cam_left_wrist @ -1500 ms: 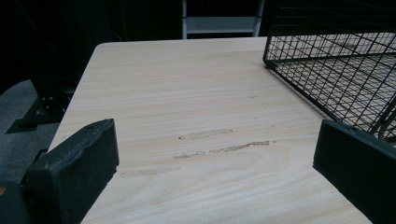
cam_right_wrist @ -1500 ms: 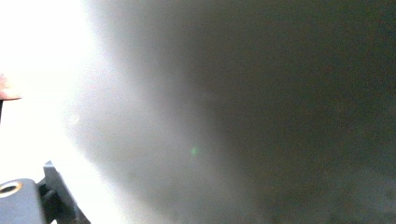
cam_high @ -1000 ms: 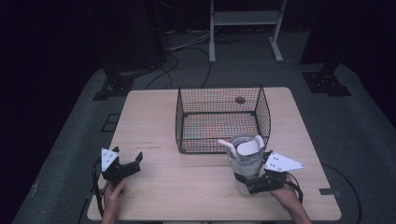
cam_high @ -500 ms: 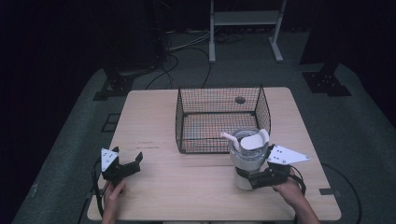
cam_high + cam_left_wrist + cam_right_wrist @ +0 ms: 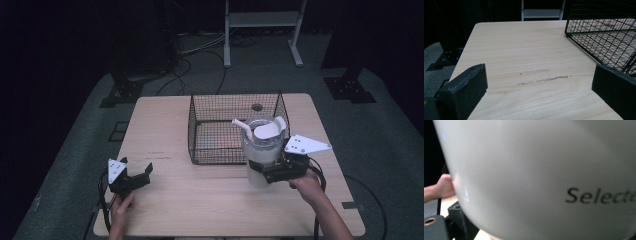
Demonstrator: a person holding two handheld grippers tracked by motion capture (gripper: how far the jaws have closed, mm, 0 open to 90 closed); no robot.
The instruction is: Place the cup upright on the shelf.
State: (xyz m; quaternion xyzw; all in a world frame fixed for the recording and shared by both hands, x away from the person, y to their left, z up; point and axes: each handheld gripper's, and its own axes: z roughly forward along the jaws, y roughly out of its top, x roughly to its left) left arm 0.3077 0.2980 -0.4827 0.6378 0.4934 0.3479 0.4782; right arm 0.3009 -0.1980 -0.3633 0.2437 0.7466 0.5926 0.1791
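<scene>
wire basket (image 5: 235,127) mid-table, front table (image 5: 200,200) open

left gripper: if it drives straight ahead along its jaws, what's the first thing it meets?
Probably nothing on the table: the left gripper is open over bare wood. The wire basket sits right of that line, though its near corner comes close; depth is unclear.

Dim, dark surroundings around an evenly lit table (image 5: 200,200); close white cup (image 5: 549,170) blurred, softly glaring.

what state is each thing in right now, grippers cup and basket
left gripper: open, holding nothing, low over the table
right gripper: shut on the white cup
white cup: upright, lidded, straw in place
wire basket: upright, open top
</scene>
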